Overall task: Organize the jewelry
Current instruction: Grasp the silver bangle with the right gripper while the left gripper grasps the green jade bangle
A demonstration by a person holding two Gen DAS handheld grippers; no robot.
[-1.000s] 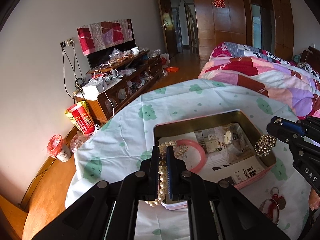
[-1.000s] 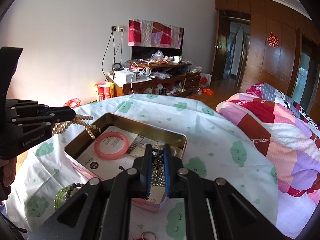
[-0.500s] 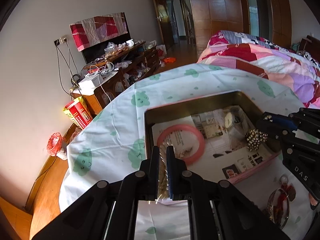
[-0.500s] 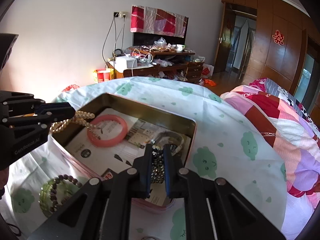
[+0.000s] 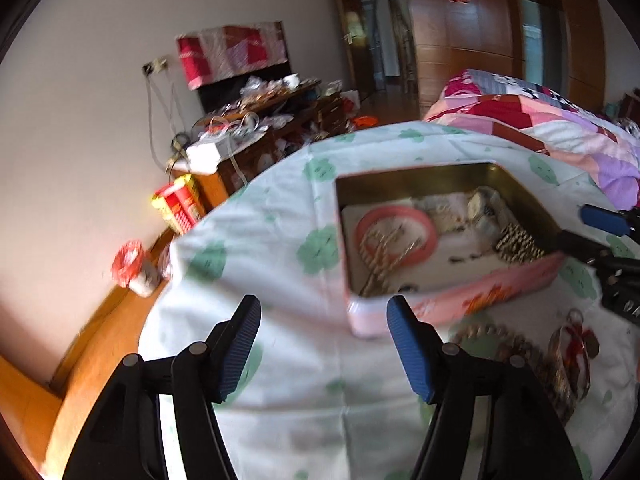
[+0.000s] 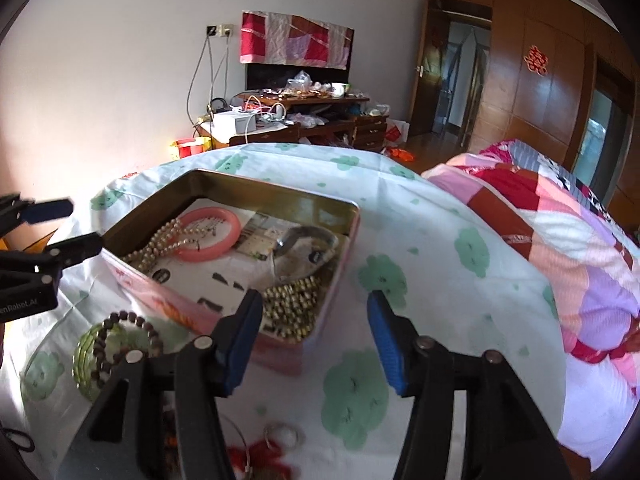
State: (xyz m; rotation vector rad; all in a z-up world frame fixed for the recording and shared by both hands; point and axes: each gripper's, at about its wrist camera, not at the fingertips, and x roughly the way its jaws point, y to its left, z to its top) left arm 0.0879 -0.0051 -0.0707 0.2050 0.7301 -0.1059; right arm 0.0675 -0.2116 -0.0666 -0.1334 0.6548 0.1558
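A pink tin box [image 5: 460, 300] [image 6: 316, 216] stands open on the table. Inside lie a pink bangle [image 5: 396, 232] [image 6: 212, 232], a pearl necklace [image 5: 380, 256] [image 6: 160, 244], a gold bead bracelet [image 5: 516, 244] [image 6: 292, 308] and a watch [image 6: 308, 248]. My left gripper [image 5: 324, 344] is open and empty, just short of the box's near left corner. My right gripper [image 6: 316, 344] is open and empty, above the box's near right corner. Dark and green bead bracelets [image 6: 108, 344] and a red charm [image 5: 572, 344] lie on the cloth outside the box.
The table wears a white cloth with green clouds [image 6: 400, 240]. A bed with a patchwork quilt [image 6: 560, 232] is to the right. A cluttered wooden TV cabinet [image 6: 296, 120] stands against the far wall. The table edge drops to a wood floor [image 5: 80, 360] on the left.
Both grippers have opened. The pearl necklace dropped from the left one into the box, the gold bead bracelet from the right one. Both grippers have drawn back from the box.
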